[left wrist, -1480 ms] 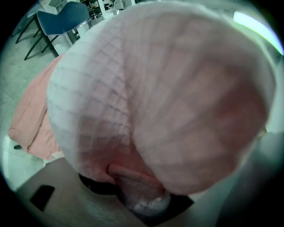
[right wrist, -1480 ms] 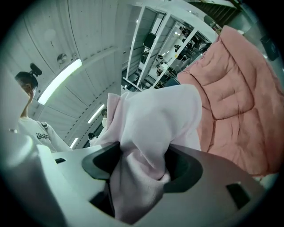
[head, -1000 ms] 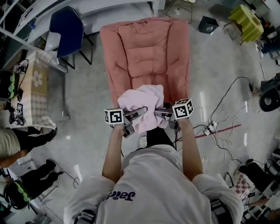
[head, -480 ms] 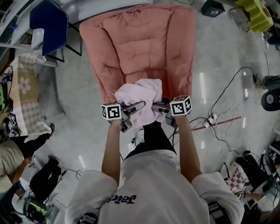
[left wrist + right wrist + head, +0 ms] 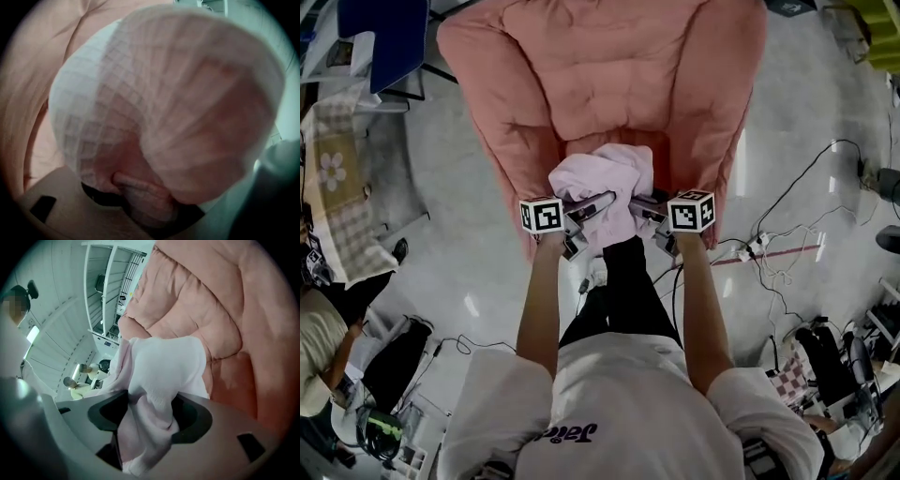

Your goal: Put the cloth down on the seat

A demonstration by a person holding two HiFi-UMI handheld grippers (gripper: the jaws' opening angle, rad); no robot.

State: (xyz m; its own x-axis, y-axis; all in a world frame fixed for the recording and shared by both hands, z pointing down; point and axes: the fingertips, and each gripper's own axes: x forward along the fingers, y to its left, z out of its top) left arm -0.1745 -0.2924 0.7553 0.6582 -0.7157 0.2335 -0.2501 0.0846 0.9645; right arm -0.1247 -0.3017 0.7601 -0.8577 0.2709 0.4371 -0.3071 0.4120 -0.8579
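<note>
A crumpled pale pink cloth point(image 5: 605, 178) hangs bunched between my two grippers over the front edge of a salmon-pink padded armchair's seat point(image 5: 609, 75). My left gripper point(image 5: 595, 204) is shut on the cloth's left side. In the left gripper view the waffle-weave cloth point(image 5: 164, 108) fills the frame and is pinched in the left gripper point(image 5: 140, 197). My right gripper point(image 5: 642, 202) holds the right side. Its jaws have just been closing, with a fold of the cloth point(image 5: 164, 366) gripped in the right gripper point(image 5: 145, 423). The armchair's cushions point(image 5: 211, 310) rise just behind.
A blue chair point(image 5: 375, 37) and a table with a flowered cover point(image 5: 337, 178) stand to the left of the armchair. Cables and a power strip point(image 5: 759, 253) lie on the floor at the right. A person point(image 5: 323, 347) sits at the far left.
Both grippers have come down and forward together with the cloth. The armchair now looks larger and closer, and the cloth hangs over the seat's front edge.
</note>
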